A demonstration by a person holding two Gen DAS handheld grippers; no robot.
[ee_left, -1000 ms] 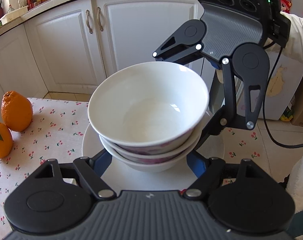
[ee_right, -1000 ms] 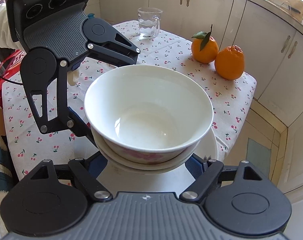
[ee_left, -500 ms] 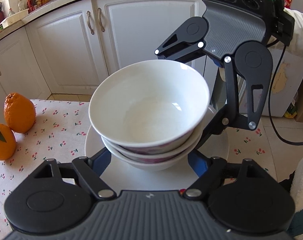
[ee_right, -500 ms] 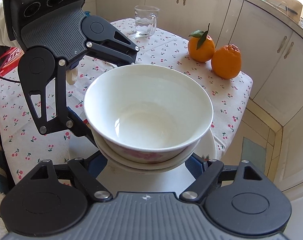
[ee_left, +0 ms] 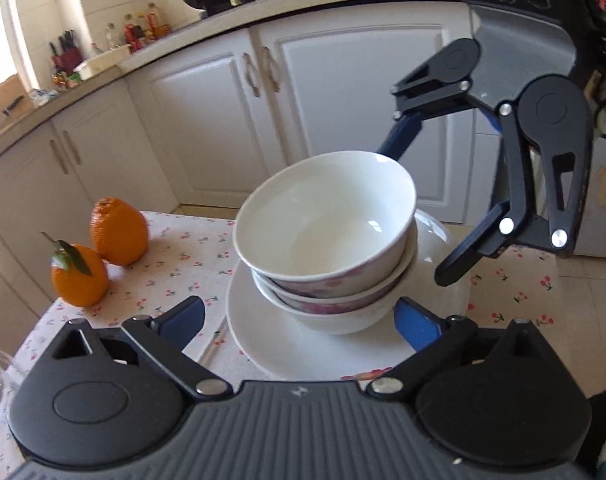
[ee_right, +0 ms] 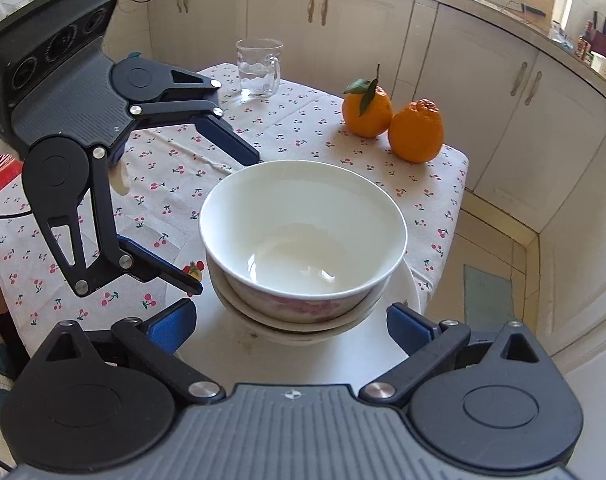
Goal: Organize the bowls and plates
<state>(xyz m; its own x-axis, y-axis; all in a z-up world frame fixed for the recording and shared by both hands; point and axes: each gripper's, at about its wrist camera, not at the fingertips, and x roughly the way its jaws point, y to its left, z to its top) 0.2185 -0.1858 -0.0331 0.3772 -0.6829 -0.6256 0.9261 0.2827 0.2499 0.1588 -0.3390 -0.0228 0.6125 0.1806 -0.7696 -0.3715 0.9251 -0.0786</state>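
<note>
A stack of white bowls with pink flower print stands on a white plate on the cherry-print tablecloth. My left gripper is open, its blue pads on either side of the plate's near edge, apart from the bowls. My right gripper faces it from across the stack, also open. In the right wrist view the bowl stack sits on the plate between my right gripper's spread pads, and the left gripper stands wide open beyond it.
Two oranges sit near the table's corner. A glass mug with water stands at the far table edge. White kitchen cabinets and a counter surround the table. The table edge lies close to the plate.
Both grippers have pulled back and up from the bowl stack and their jaws stand wider. The stack and plate now rest on the table, smaller in both views.
</note>
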